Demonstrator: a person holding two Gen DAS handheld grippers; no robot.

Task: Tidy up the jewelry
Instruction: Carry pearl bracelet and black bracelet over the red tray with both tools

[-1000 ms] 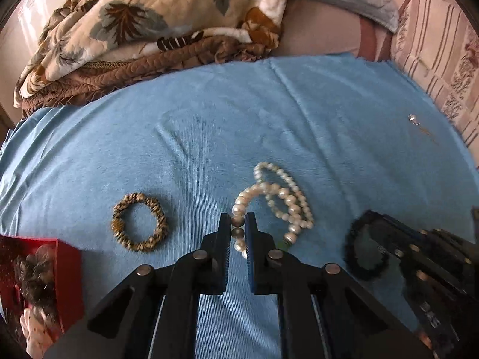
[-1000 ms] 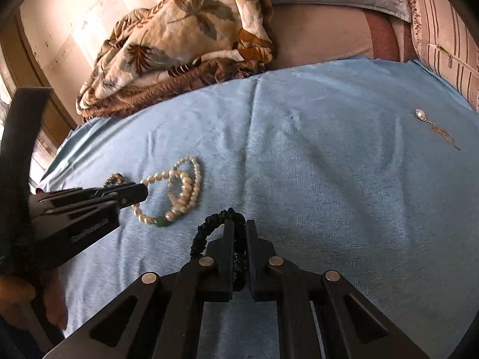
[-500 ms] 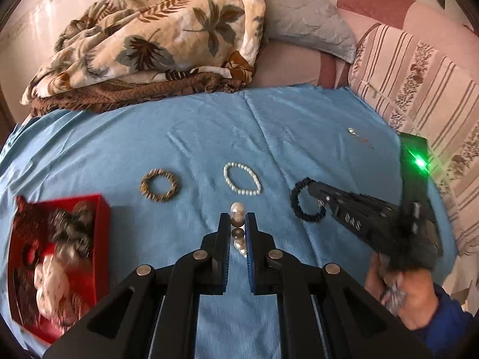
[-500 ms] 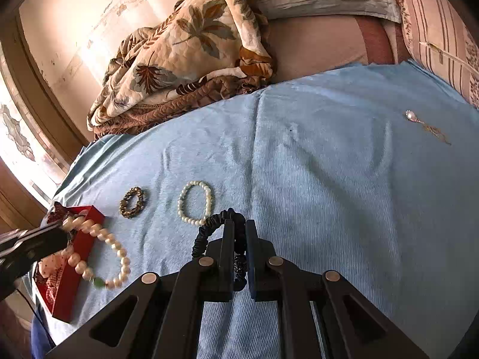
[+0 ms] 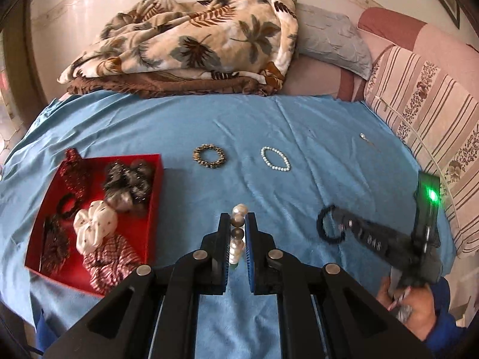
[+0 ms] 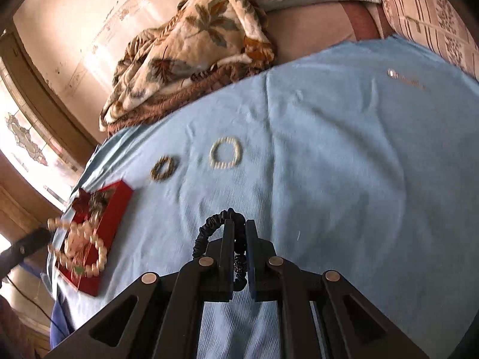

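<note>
The left claw (image 5: 238, 224) is closed on a large-beaded cream pearl bracelet (image 5: 237, 233), pinching its strand, which hangs in a loop above the bed; the right wrist view shows that loop (image 6: 78, 249) dangling over the near end of the red open-topped box (image 5: 154, 197). The right claw (image 6: 238, 233) is clamped on a black ruffled fabric band (image 6: 209, 230), held above the blue cloth (image 5: 299, 125).

From the left claw, the red box lies at nine o'clock on the cloth, its near corner close to the cloth's front edge. Bare blue cloth runs between the box and the right claw at three o'clock.

A second ago both claws were low, their loops on the cloth beside the other pieces; now both are lifted well off it.

Three pieces lie on the cloth: one brown-gold beaded ring (image 5: 209, 156) at eleven o'clock, one small white pearl bracelet (image 5: 275, 162) at one o'clock, and one thin chain with a pale stone (image 5: 366, 139) toward two o'clock near the striped cushion (image 5: 428, 113).
</note>
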